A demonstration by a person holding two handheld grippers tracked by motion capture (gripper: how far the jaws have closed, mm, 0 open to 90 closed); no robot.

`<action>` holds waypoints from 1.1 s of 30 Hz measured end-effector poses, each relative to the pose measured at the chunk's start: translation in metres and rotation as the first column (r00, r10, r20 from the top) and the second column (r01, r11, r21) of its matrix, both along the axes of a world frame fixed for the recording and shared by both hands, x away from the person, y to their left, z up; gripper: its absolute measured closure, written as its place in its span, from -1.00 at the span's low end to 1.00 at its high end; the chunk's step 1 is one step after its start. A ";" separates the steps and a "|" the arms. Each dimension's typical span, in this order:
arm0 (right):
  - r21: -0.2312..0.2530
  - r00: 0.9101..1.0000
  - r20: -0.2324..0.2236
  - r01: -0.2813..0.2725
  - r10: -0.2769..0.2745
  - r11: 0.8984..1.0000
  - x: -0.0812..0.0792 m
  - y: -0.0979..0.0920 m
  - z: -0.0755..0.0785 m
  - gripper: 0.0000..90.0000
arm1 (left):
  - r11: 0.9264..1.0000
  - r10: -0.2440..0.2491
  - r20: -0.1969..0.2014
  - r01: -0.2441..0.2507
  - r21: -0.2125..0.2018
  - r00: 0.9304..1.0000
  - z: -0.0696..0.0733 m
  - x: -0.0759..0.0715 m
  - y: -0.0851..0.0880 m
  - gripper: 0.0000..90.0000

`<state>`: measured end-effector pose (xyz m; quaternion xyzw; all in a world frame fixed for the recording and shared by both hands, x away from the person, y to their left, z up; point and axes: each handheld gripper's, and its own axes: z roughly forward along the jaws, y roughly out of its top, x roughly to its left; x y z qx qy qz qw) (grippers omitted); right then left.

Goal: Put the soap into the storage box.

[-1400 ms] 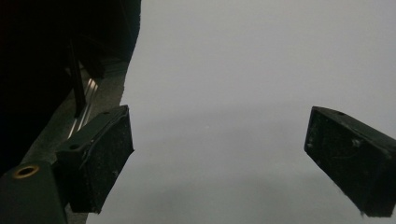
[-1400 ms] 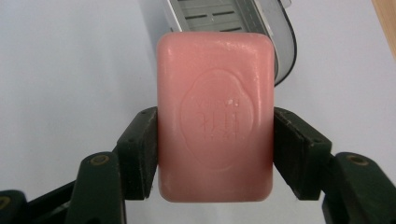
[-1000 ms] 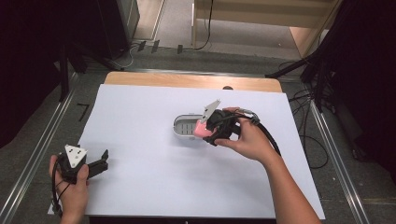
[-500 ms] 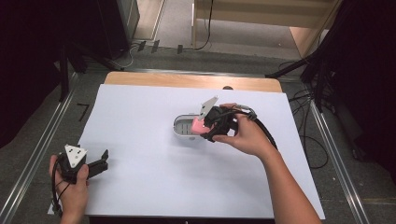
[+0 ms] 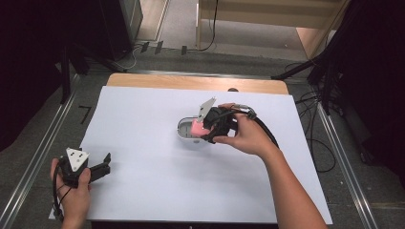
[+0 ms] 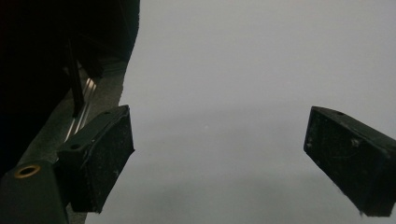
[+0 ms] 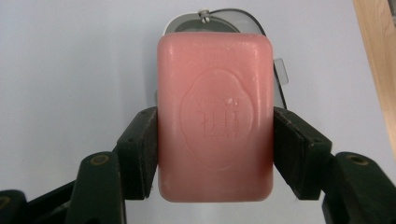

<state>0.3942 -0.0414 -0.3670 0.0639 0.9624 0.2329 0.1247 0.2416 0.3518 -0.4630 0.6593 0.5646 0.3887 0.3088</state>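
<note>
Right tool (image 7: pixel 215 140) pinches a pink rectangular soap bar (image 7: pixel 215 116) across its short sides; long axis runs straight ahead of the jaws, over the oval grey metal dish (image 5: pixel 187 131) on the white surface (image 5: pixel 143 191). Embossed oval stamp on top, characters unreadable. Left tool (image 6: pixel 219 158) spread, nothing between.

The pink soap bar (image 7: pixel 215 116) looks waxy and smooth with a slight sheen, a stamped emblem pressed into its face. The dish (image 7: pixel 233 21) beyond it looks like brushed metal with a dull shine. The gripper pads (image 6: pixel 105 158) are matt black, rubbery and scuffed. The sheet (image 5: pixel 143 124) covering the table is matt white paper, and the far table edge (image 5: pixel 191 82) is bare, light wood.
</note>
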 end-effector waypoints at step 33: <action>-0.079 0.988 -0.019 -0.154 0.153 0.985 0.031 0.020 -0.021 -0.14 | 1.000 -0.001 0.002 0.001 -0.008 1.000 0.000 0.000 0.000 -0.80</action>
